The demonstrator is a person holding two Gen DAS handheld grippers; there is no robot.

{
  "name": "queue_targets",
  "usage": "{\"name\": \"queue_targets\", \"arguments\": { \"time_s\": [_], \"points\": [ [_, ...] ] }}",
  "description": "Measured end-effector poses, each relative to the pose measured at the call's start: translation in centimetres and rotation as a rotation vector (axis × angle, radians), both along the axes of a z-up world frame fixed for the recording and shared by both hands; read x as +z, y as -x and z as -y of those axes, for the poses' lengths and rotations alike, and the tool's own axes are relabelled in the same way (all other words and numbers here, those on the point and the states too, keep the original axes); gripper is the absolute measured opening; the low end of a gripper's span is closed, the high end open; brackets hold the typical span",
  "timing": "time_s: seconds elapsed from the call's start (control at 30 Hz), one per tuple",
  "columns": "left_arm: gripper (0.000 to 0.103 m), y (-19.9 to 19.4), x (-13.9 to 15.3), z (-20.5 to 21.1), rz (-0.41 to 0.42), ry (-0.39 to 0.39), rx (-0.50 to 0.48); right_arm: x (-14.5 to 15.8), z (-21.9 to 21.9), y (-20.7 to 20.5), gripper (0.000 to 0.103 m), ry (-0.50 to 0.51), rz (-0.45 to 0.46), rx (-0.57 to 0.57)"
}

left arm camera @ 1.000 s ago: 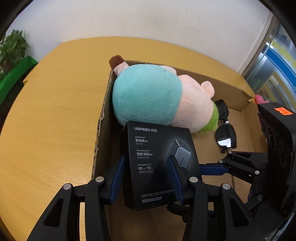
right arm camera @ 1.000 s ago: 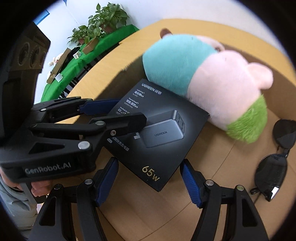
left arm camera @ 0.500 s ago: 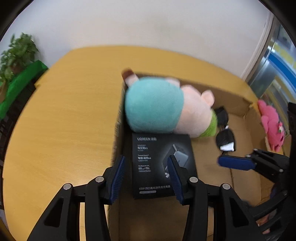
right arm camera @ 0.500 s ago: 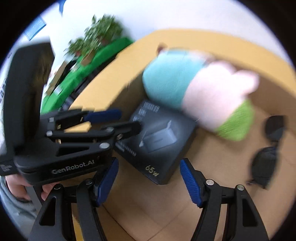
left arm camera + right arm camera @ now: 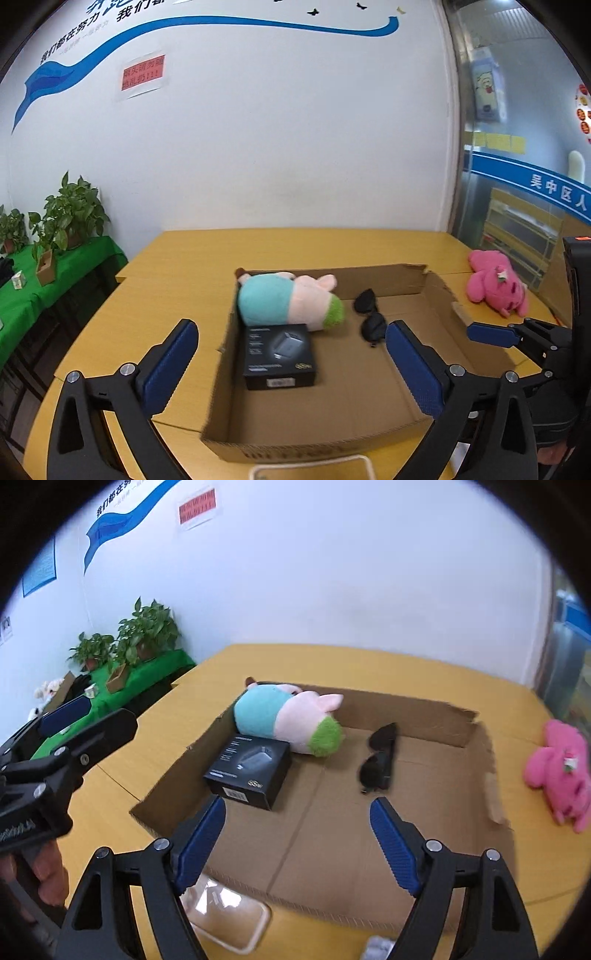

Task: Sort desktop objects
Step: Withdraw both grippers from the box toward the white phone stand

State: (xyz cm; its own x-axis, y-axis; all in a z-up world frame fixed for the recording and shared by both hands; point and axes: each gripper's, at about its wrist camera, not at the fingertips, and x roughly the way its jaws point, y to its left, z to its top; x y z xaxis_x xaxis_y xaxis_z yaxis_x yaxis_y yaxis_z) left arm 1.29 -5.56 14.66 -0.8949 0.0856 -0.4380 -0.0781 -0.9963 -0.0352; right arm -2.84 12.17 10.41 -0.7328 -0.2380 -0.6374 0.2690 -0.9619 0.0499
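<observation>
Left wrist: charger box [image 5: 279, 356], cardboard box [image 5: 436, 291]

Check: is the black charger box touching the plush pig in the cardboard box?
Touching. In the right wrist view the black charger box has its far edge against the plush pig, with no cardboard visible between them.

Legible markings:
- Glass partition band [image 5: 532, 177], blue: white characters "吴中区人".
- Wall slogan [image 5: 74, 42], blue characters: "我们都在努力".
- Red notice [image 5: 143, 72] on wall: characters too blurred to read.
- Black charger box [image 5: 249, 771]: "65W" in gold; remaining print too small.
</observation>
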Motion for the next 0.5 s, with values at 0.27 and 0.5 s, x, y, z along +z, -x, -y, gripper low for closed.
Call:
{"name": "queue_targets", "arguments": {
  "time_s": [0.27,0.5],
  "points": [
    [0.103,-3.5,1.3,-3.2,-0.029,0.01,-0.049,0.7,-2.1,-3.8,0.081,0.011,-0.006,-0.03],
    [0.103,-5.4,1.0,-3.5,-0.02,0.02,-0.059,0.6,-1.9,-5.4,0.081,0.008,-0.01,-0.031]
  ]
}}
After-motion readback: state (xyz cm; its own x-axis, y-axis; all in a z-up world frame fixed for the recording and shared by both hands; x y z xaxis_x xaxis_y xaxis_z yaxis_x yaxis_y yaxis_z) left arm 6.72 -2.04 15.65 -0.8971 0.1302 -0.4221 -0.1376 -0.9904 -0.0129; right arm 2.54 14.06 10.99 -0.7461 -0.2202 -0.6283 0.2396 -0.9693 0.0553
